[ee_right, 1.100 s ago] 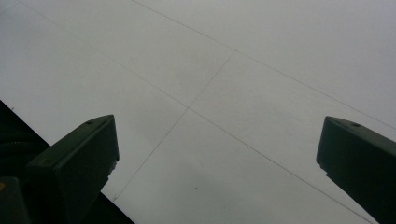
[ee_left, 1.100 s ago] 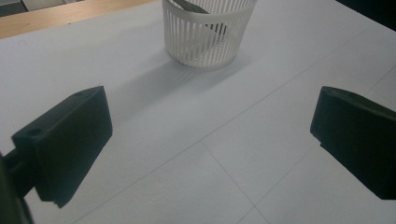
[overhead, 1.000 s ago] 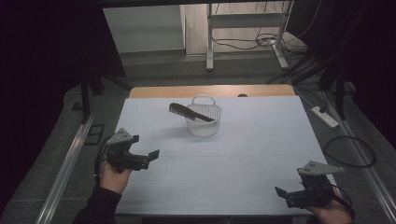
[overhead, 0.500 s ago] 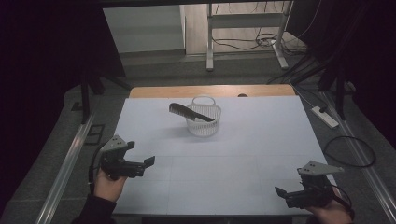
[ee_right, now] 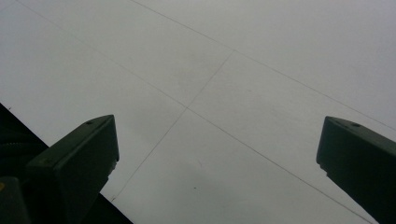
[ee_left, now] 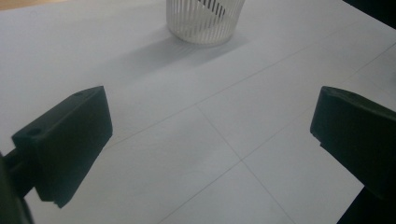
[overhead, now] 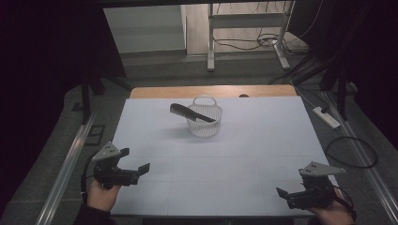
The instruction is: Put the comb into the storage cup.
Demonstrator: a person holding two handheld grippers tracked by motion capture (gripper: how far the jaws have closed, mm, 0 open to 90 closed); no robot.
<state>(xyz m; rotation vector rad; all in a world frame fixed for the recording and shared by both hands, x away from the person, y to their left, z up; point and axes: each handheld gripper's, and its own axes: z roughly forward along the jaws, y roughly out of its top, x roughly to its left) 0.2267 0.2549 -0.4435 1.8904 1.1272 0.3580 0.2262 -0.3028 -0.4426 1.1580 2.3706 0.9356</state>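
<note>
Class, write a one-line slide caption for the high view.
Two open grippers, left gripper and right gripper, rest at the near edge of a white table; a black comb leans in a white basket.

Table (overhead: 216, 159): the white top lies bare from the near edge up to the basket, so a tool could pass anywhere across the near half.
Only obstacle: a white slatted basket (overhead: 204, 121) standing toward the far edge, about midway between the left and right edges.
Overhang: a black comb (overhead: 190, 112) rests in the basket and juts out over its rim toward the far left corner, narrowing the room on that side.
Left tool (overhead: 136, 169): near left corner, jaws wide apart, open table between it and the basket.
Right tool (overhead: 285, 194): near right corner, jaws wide apart, bare table ahead.
</note>
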